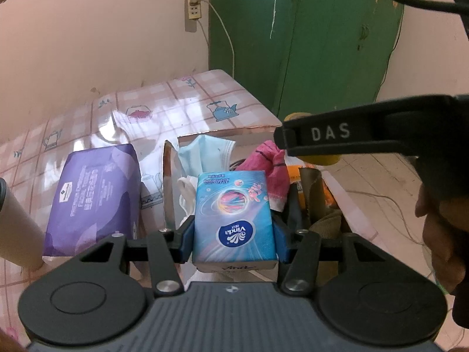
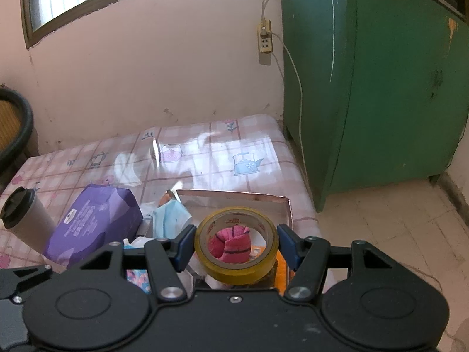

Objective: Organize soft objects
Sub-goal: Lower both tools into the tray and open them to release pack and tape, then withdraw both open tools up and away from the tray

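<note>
My left gripper (image 1: 234, 234) is shut on a blue Vinda tissue pack (image 1: 233, 217), held above an open cardboard box (image 1: 234, 130). The box holds a blue face mask (image 1: 202, 155), a pink sock (image 1: 271, 170) and dark and olive cloth (image 1: 310, 196). My right gripper (image 2: 236, 245) is shut on a roll of yellow tape (image 2: 236, 246), held over the same box (image 2: 249, 198); the pink sock (image 2: 231, 248) shows through the roll's hole. The right gripper also shows from the side in the left wrist view (image 1: 310, 146).
A purple tissue pack (image 1: 93, 196) (image 2: 93, 223) lies left of the box on the pink checked tablecloth (image 1: 176, 102). A white cup with a black lid (image 2: 23, 214) stands further left. A green cabinet (image 2: 366, 88) and tiled floor are to the right.
</note>
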`<state>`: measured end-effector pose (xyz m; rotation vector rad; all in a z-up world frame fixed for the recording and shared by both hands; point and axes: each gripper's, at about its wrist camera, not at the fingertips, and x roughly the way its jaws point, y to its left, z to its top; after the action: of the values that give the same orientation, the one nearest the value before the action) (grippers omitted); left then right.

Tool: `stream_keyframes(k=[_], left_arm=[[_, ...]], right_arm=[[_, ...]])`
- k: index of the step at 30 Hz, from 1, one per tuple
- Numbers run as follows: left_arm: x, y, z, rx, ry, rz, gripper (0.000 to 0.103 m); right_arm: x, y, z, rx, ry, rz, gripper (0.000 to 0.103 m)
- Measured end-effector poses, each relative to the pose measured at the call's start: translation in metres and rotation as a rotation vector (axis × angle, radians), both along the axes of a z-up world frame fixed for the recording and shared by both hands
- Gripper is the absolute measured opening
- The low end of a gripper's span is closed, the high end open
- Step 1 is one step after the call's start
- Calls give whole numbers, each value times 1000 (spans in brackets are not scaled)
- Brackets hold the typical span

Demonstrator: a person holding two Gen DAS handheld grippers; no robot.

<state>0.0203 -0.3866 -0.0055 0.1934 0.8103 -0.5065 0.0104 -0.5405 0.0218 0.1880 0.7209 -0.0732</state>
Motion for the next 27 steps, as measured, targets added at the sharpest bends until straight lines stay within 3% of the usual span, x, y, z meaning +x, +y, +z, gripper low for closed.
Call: stream_keyframes(k=[14, 22, 23, 24, 27], left_arm=[[5, -1, -5, -16, 2, -3, 55], [3, -1, -2, -38, 5, -12, 55], [2, -3, -1, -46, 2, -20, 57], [1, -3, 1, -57, -1, -26, 69], [-5, -1, 7, -78, -19, -24, 85]], right_arm=[[27, -7, -8, 25, -5, -3, 78], [-14, -18, 12, 16, -85, -38, 78], [-22, -20, 17, 4, -94, -38, 78], [-29, -21, 20, -6, -102, -43, 78], [-47, -23, 29, -22, -107, -48, 78]])
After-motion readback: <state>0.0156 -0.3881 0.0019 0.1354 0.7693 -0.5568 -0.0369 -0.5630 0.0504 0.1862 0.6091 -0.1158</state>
